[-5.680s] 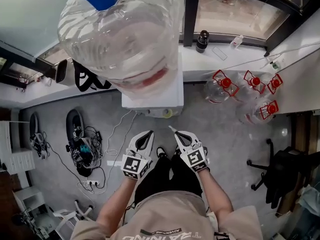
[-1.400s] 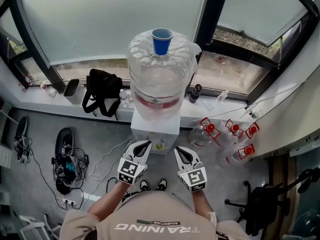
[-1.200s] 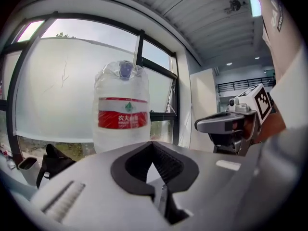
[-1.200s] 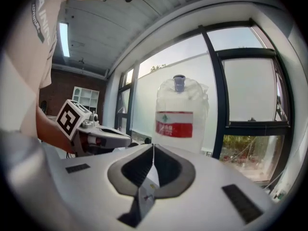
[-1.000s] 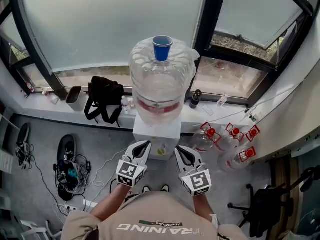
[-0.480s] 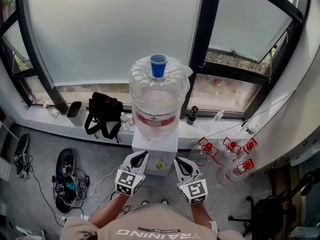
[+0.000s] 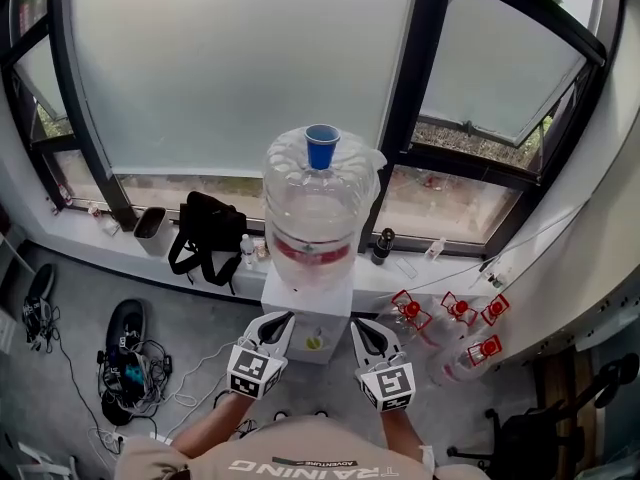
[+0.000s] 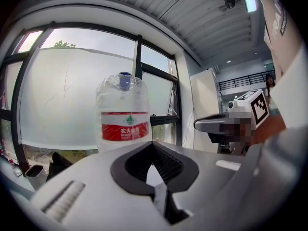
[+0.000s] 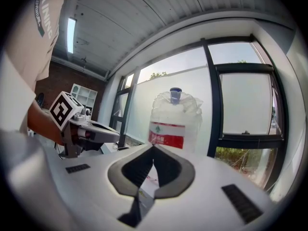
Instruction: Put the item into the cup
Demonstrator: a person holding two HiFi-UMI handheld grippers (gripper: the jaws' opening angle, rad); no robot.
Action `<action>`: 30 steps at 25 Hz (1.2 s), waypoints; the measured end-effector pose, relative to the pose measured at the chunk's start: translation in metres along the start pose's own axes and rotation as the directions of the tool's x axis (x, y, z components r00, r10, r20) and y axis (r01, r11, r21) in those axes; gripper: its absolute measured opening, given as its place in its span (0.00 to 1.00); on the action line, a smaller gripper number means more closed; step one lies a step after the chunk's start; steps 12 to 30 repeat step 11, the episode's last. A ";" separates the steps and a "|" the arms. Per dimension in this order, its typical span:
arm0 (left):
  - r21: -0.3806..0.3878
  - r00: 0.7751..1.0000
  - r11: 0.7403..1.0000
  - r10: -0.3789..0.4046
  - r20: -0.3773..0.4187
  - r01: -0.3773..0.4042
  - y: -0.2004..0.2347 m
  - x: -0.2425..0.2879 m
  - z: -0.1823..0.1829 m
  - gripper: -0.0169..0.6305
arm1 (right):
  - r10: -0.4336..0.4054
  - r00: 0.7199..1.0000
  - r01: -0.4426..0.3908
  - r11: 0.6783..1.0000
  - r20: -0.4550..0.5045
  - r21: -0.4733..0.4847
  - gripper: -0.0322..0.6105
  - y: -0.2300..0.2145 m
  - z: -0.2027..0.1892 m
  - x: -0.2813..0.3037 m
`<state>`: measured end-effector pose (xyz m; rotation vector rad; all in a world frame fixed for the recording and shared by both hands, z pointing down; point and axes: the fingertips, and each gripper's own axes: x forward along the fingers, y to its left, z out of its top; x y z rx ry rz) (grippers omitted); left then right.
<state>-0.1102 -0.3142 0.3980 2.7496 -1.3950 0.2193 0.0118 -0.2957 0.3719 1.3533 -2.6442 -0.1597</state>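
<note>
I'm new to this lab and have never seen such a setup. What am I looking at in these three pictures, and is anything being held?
There is no robot here: a person holds a two-jaw gripper in each hand. The head view comes from a camera on the person's head, looking down at the left gripper and the right gripper. The other two pictures come from cameras riding on each gripper, looking along its jaws. Ahead stands a white water dispenser carrying a big clear bottle. A blue cup sits open end up on top of the bottle. A black bag rests on the window ledge to the left. Both grippers' jaws are together with nothing between them, so no item is held.
</note>
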 end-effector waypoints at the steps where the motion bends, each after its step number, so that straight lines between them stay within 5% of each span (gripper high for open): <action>1: -0.003 1.000 1.000 0.002 0.003 -0.002 0.000 0.000 0.001 0.04 | 0.002 1.000 -0.002 1.000 -0.001 -0.002 0.07 -0.001 0.000 0.001; 30: -0.023 1.000 1.000 -0.013 -0.014 0.012 -0.006 -0.001 -0.008 0.04 | -0.005 1.000 0.006 0.999 0.012 -0.035 0.07 -0.016 0.006 0.011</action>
